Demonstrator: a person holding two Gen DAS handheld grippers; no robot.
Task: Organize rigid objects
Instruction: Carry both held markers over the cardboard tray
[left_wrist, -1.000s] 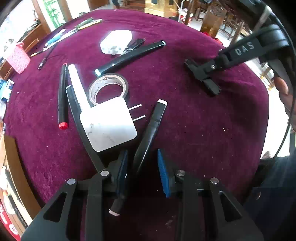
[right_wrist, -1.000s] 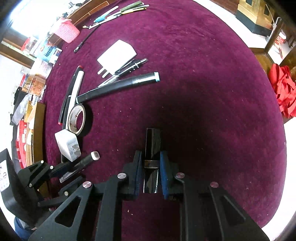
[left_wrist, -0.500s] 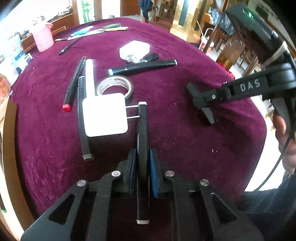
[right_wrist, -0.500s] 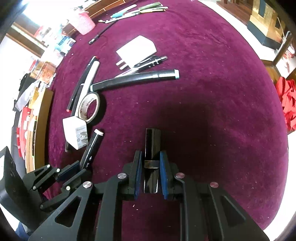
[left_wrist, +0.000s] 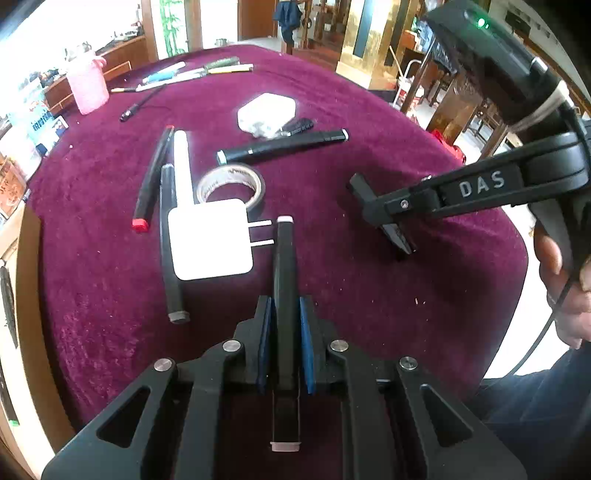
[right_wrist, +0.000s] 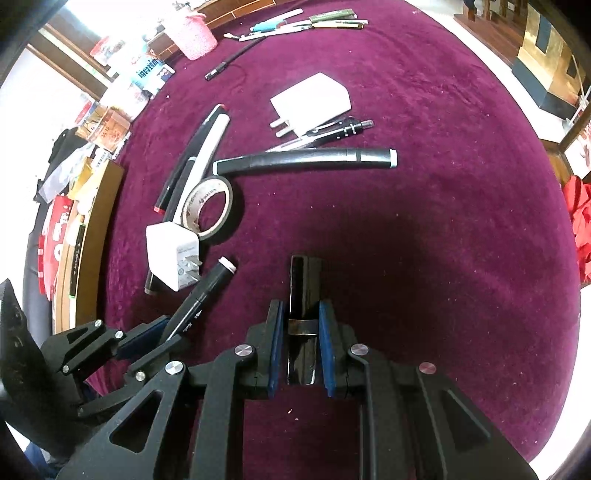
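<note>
Left wrist view first: our left gripper (left_wrist: 283, 343) is clamped on a black marker (left_wrist: 284, 273) that runs straight out between the blue pads, its white tip ending right next to the prongs of the near white charger (left_wrist: 208, 240). We can't tell if the marker is clear of the purple tablecloth (left_wrist: 369, 122) or touching it. Just beyond the charger there's a tape roll (left_wrist: 231, 184), three markers lying side by side (left_wrist: 173, 177), one long black marker (left_wrist: 282, 146) lying crosswise, and a second white charger (left_wrist: 266, 115) with a pen tucked against it. A neat row of pens (left_wrist: 192, 74) sits at the far edge by a pink basket (left_wrist: 88, 88).

Right wrist view: our right gripper (right_wrist: 300, 347) is closed on a short glossy black bar (right_wrist: 303, 295), held over a bare patch of cloth, well apart from the pile. The left gripper shows at the lower left, gripping its marker beside the charger.

So progress-wise, we'd guess it's early to middling. The far pen row looks sorted, but the middle cluster is a jumble, and both held pieces have yet to be placed.
</note>
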